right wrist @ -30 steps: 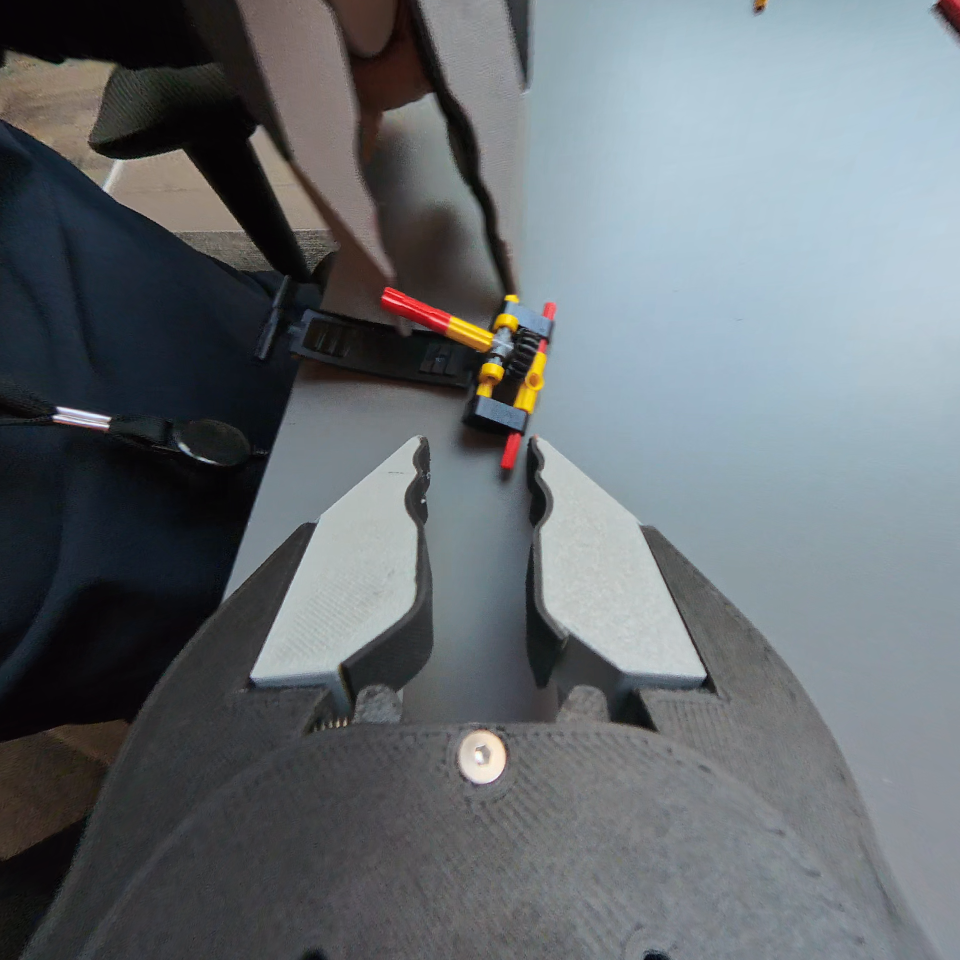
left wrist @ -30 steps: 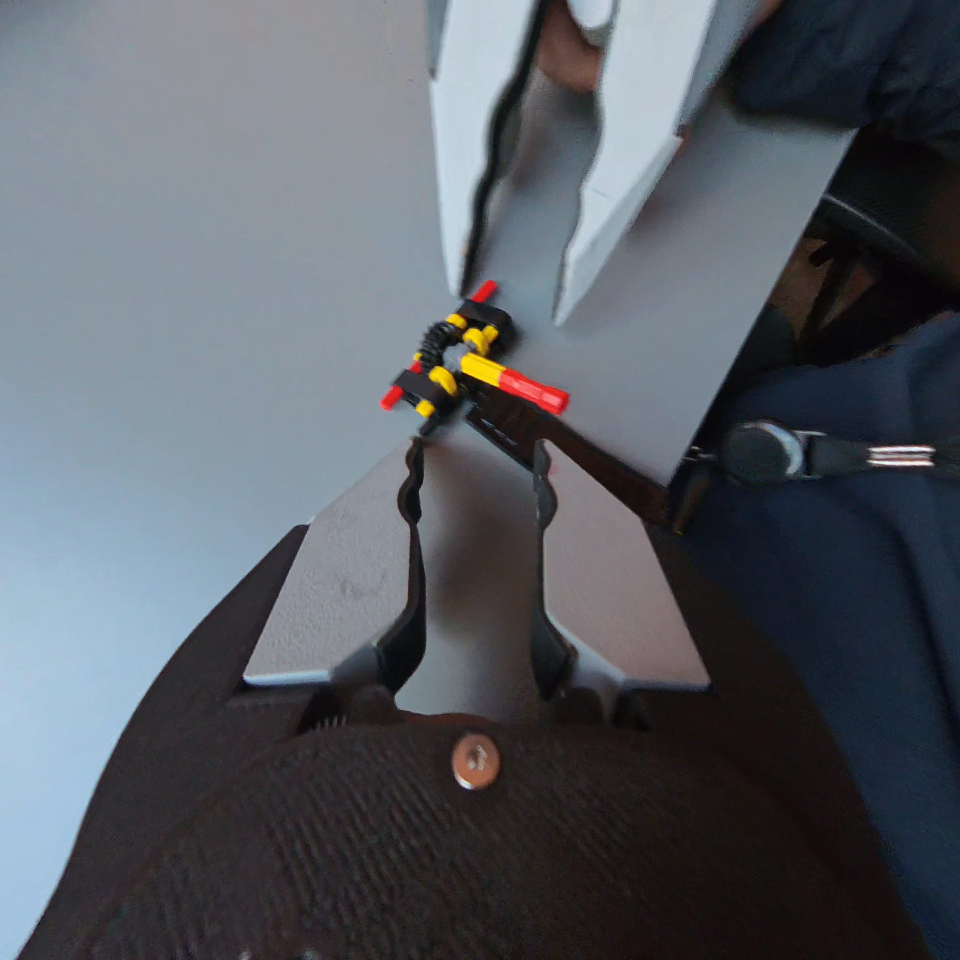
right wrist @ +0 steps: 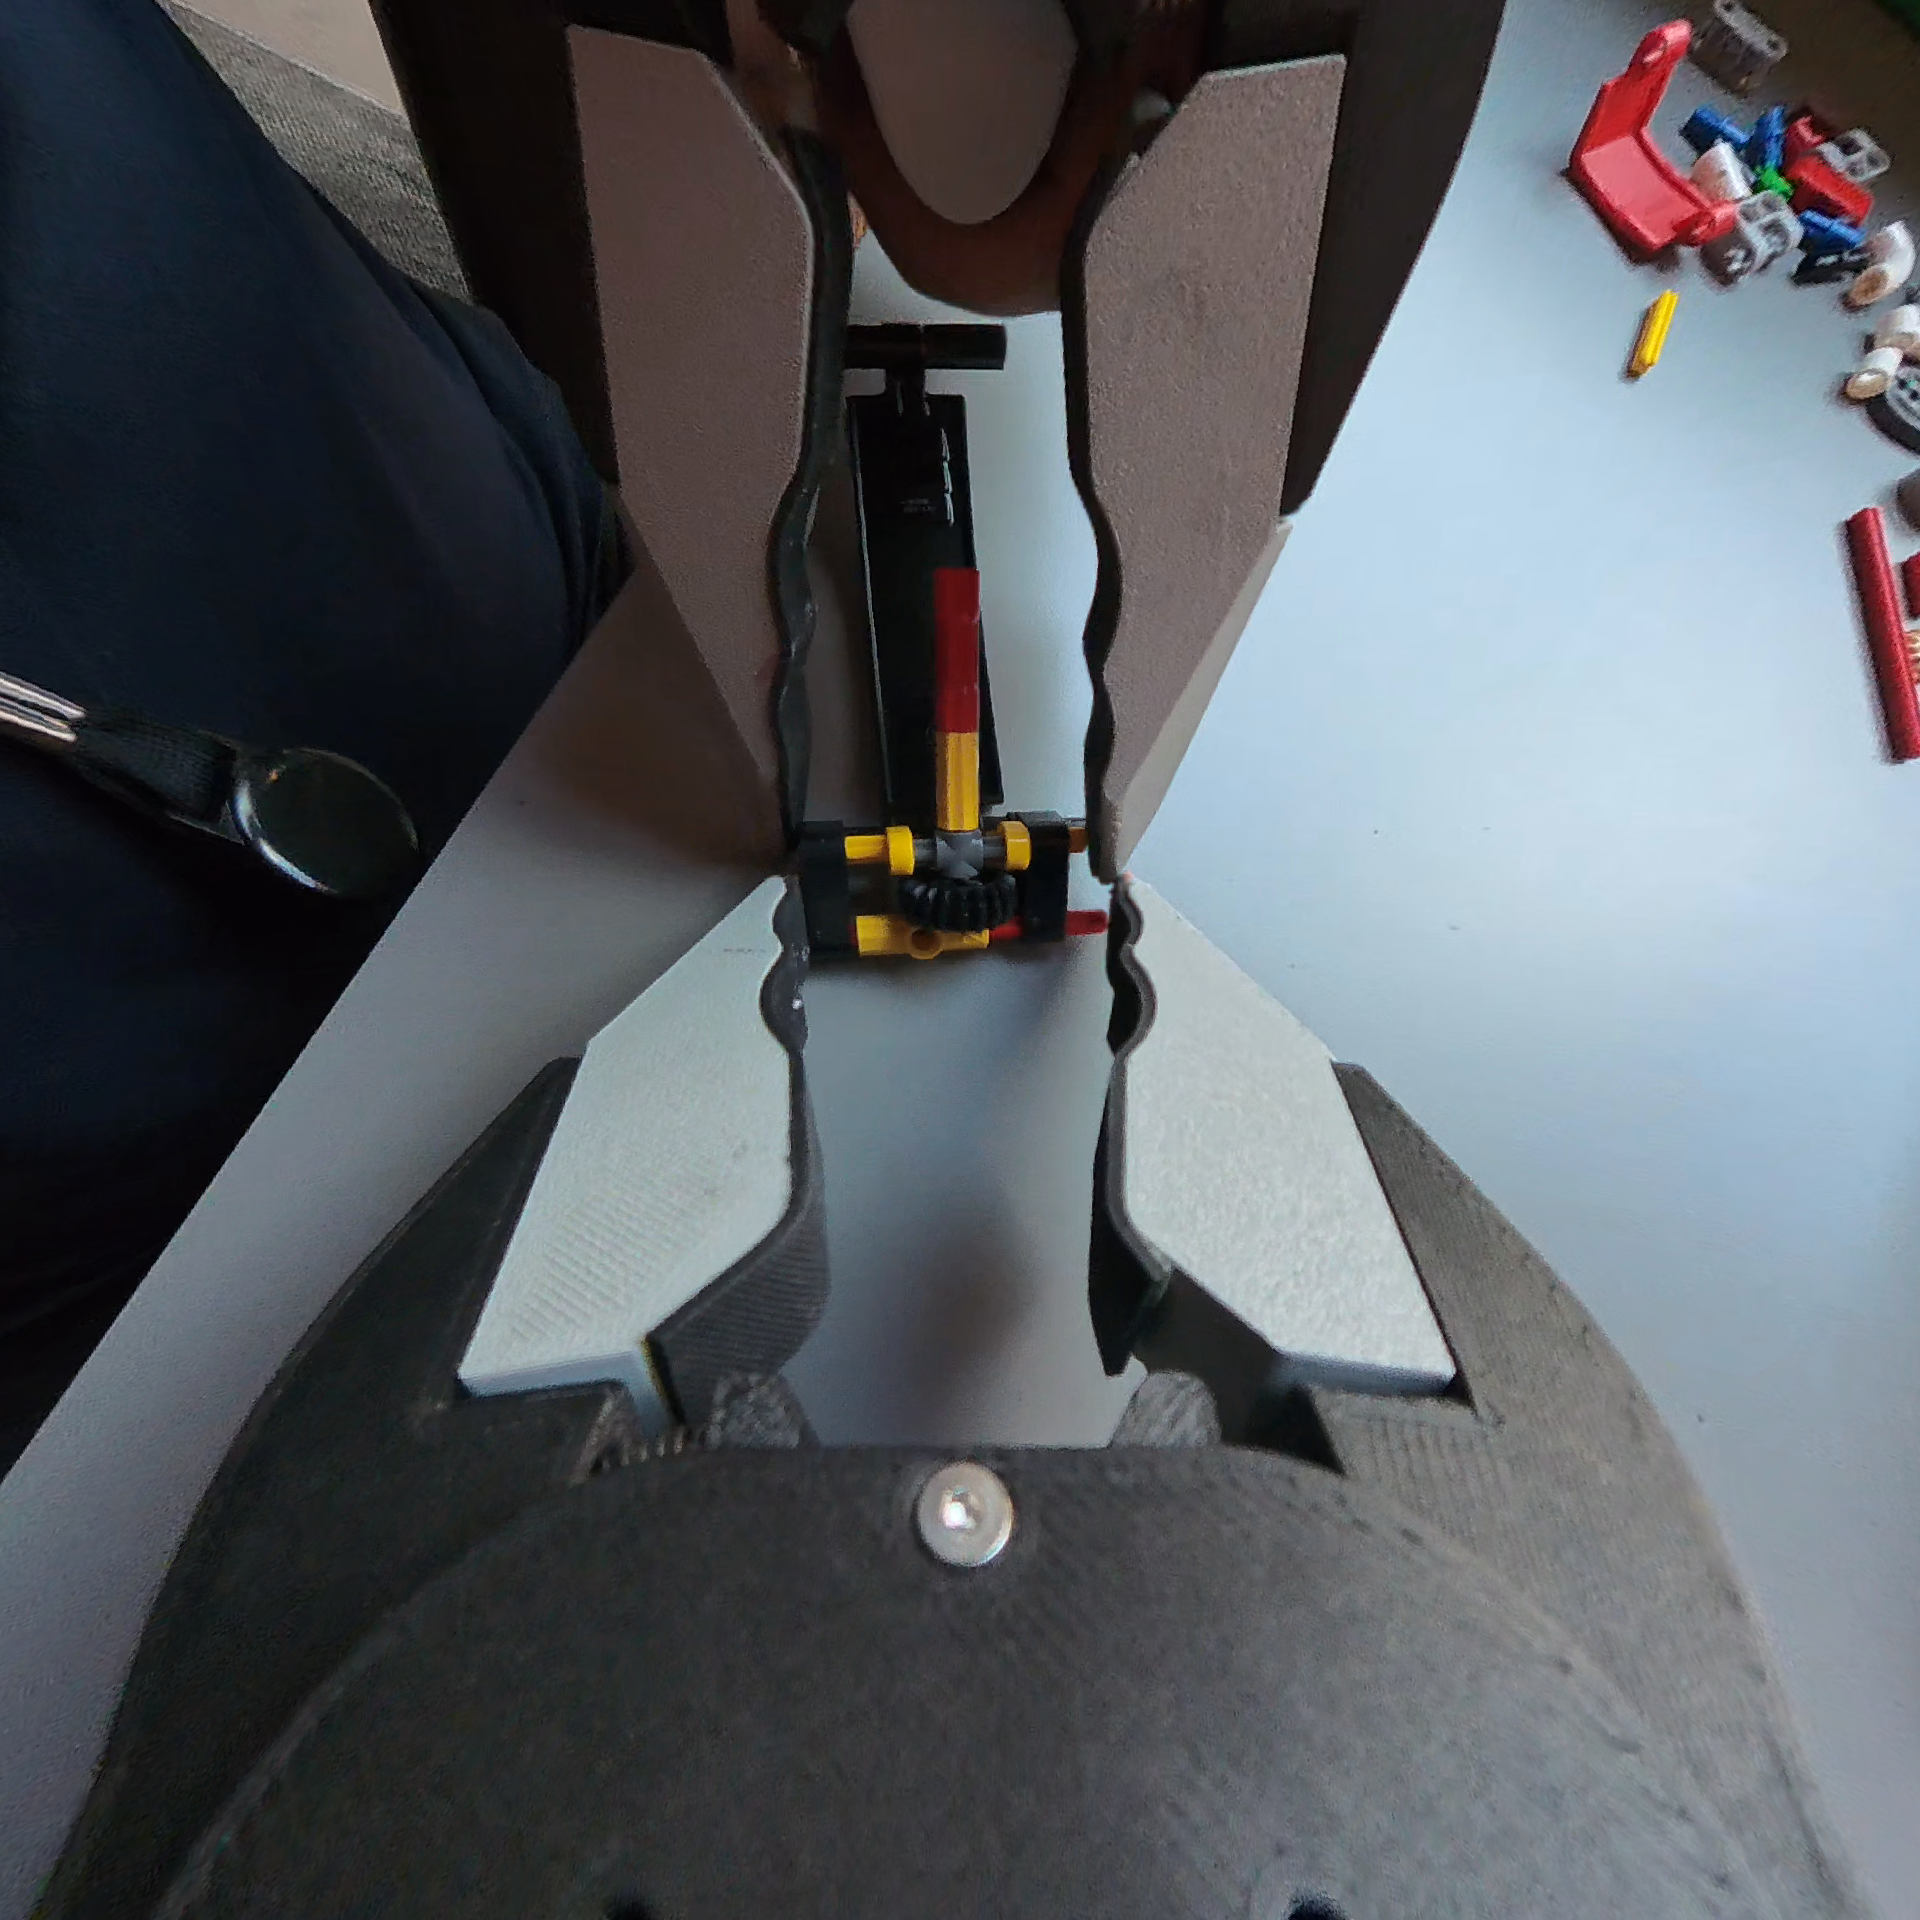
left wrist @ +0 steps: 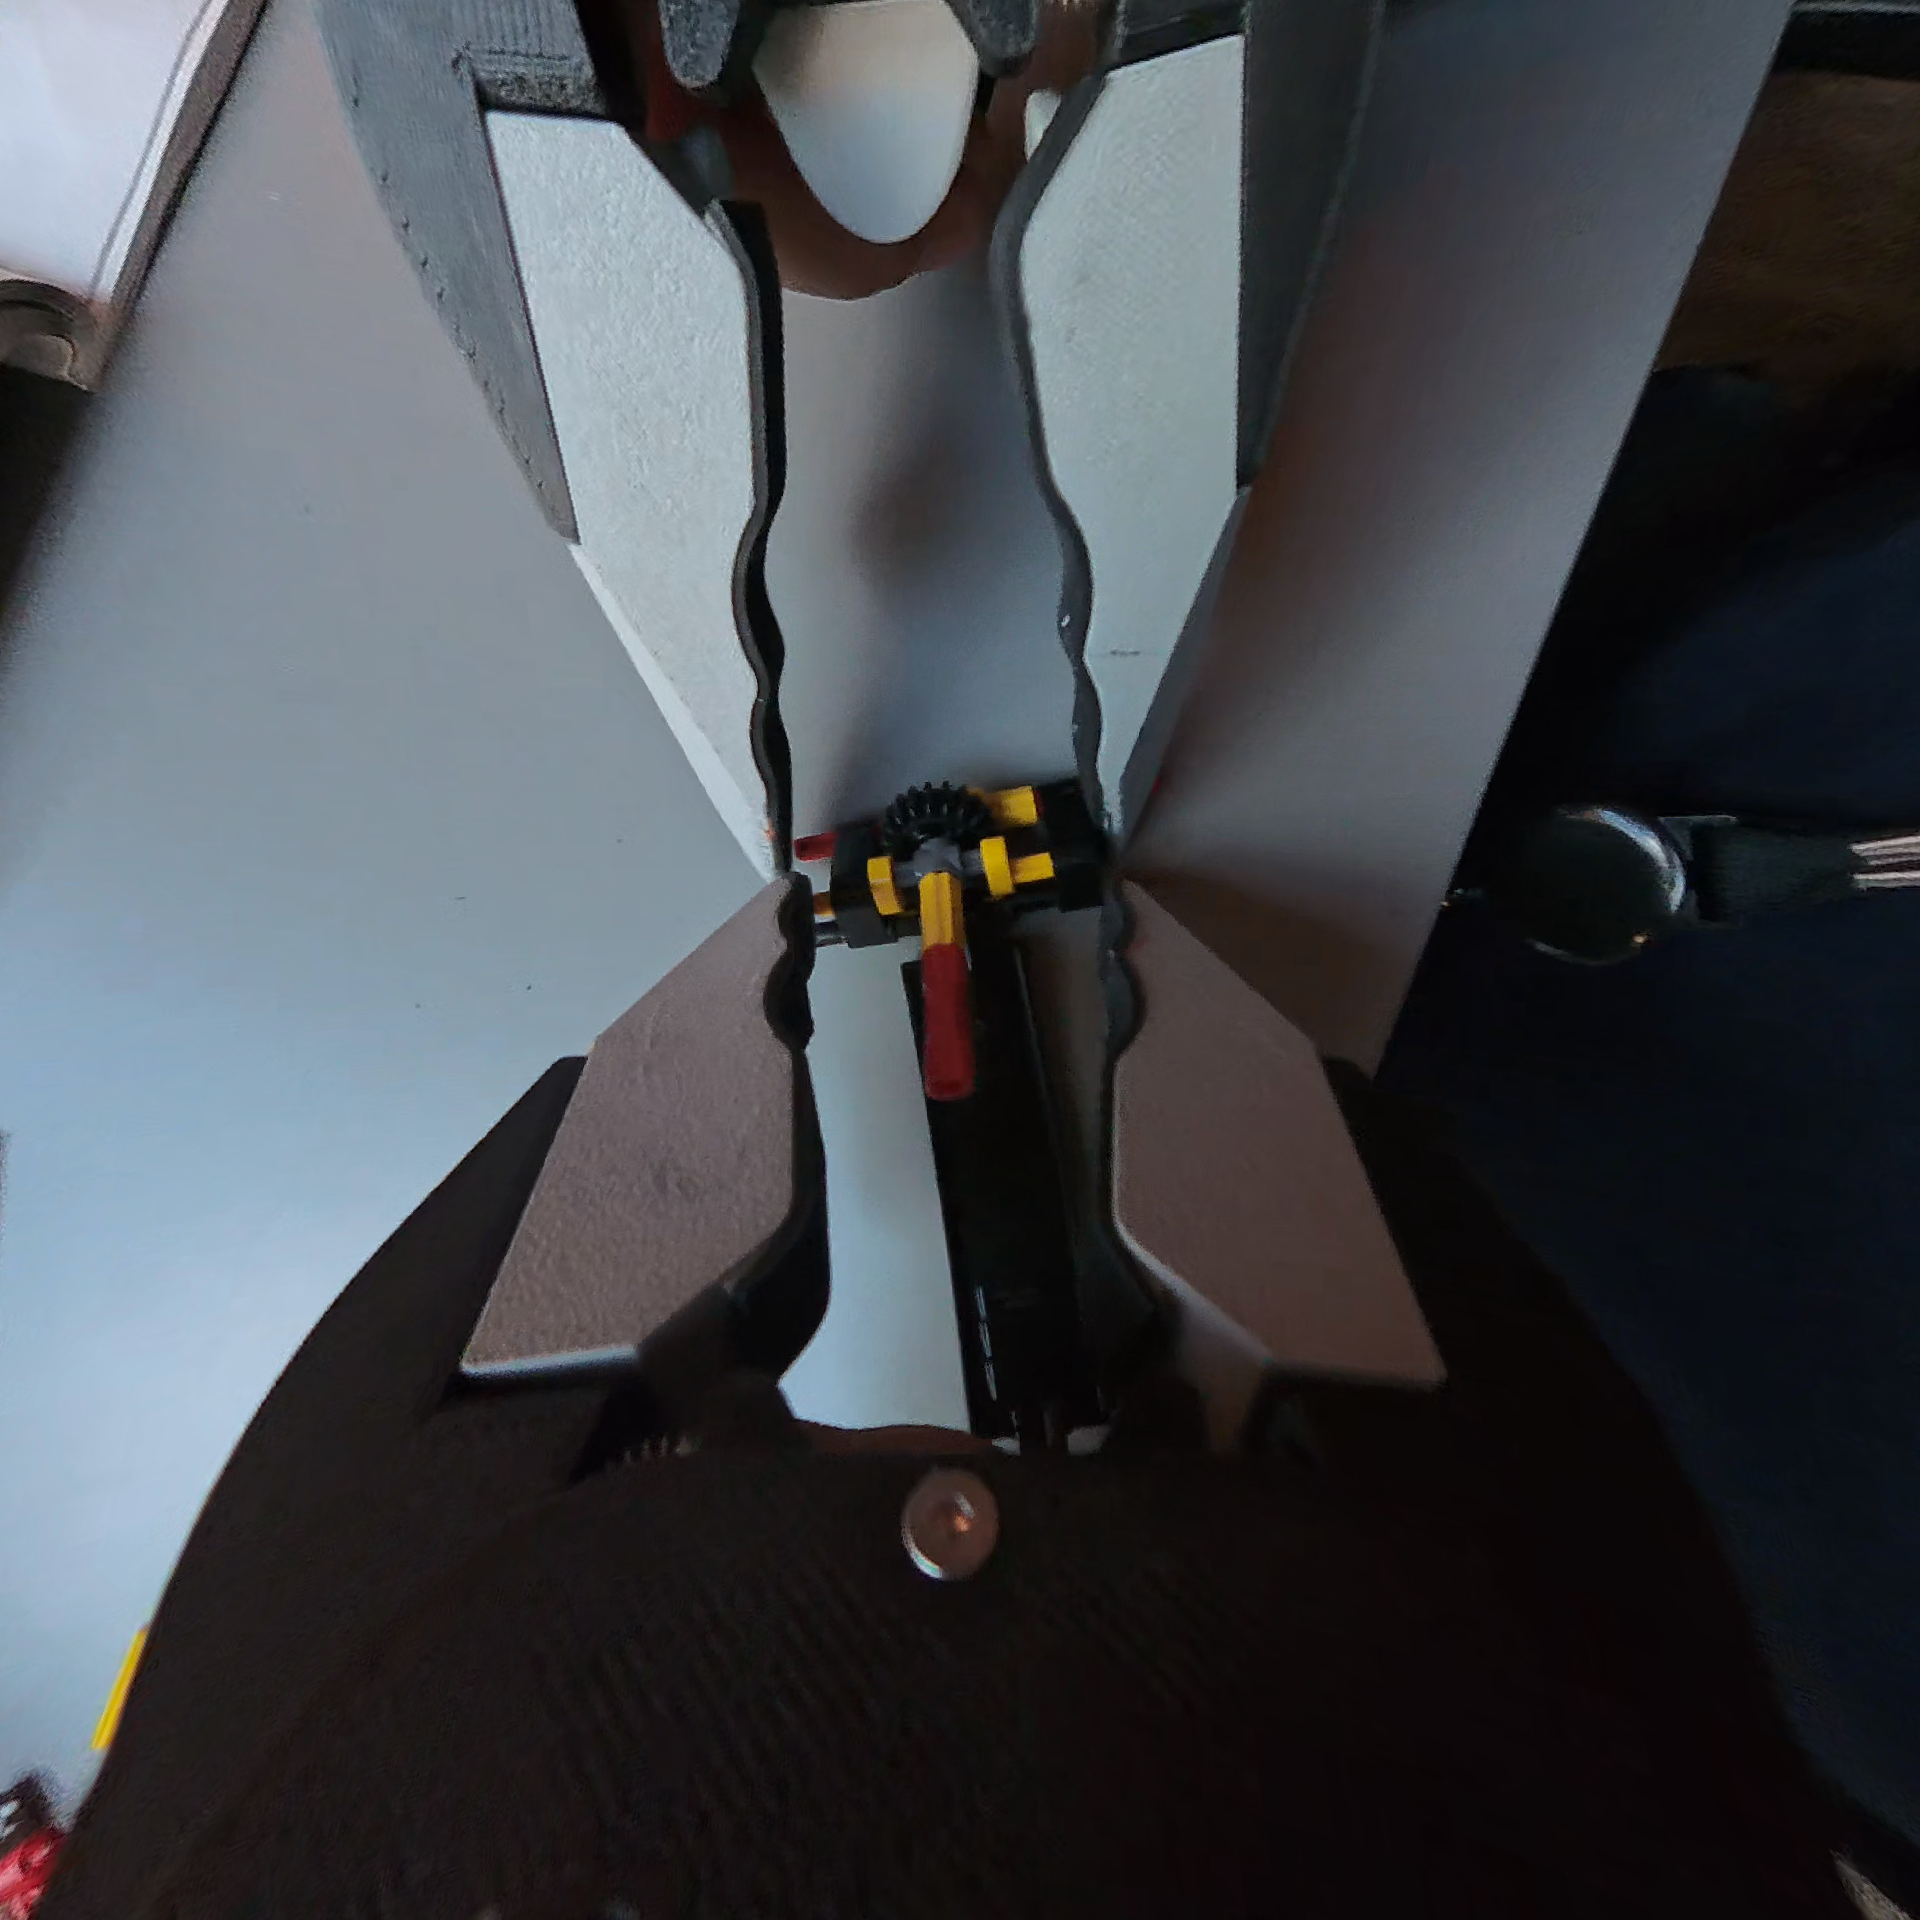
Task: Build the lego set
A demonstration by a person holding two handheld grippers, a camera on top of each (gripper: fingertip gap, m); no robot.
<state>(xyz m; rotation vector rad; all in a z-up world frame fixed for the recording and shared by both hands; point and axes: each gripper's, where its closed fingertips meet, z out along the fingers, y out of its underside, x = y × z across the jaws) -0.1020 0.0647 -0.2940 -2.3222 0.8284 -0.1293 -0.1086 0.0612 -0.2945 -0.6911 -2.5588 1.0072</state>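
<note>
A small black brick-built frame carrying yellow bushes, a grey cross-joint, a black toothed gear and thin red axle pins (left wrist: 951, 852) sits just above the middle of the left wrist view and near the middle of the right wrist view (right wrist: 940, 883), lying on a pale grey tabletop (left wrist: 312, 831). A yellow-and-red rod (left wrist: 943, 987) runs from its grey joint toward the lower centre of the left wrist view, lying over a long flat black plastic strip (left wrist: 1003, 1195) that reaches toward the table's edge.

The left gripper (left wrist: 956, 920) comes up from the bottom of its view with its jaws apart. Its right fingertip is at the black end of the frame, while a thin pin stub reaches toward the left fingertip; whether either pad presses is not clear. The right gripper (right wrist: 951, 930) rises from the bottom of its own view, jaws likewise apart: its left fingertip lies against the frame's black side and the red pin's tip ends just beside the right one. The two grippers face each other tip to tip, with the frame between them.

At the upper right of the right wrist view lies a loose pile of red, blue, white and grey plastic bricks (right wrist: 1766, 177), a small yellow stick (right wrist: 1652, 332) and a ribbed red bar (right wrist: 1886, 644). Dark navy clothing (right wrist: 260, 468) fills the left side of that view.
</note>
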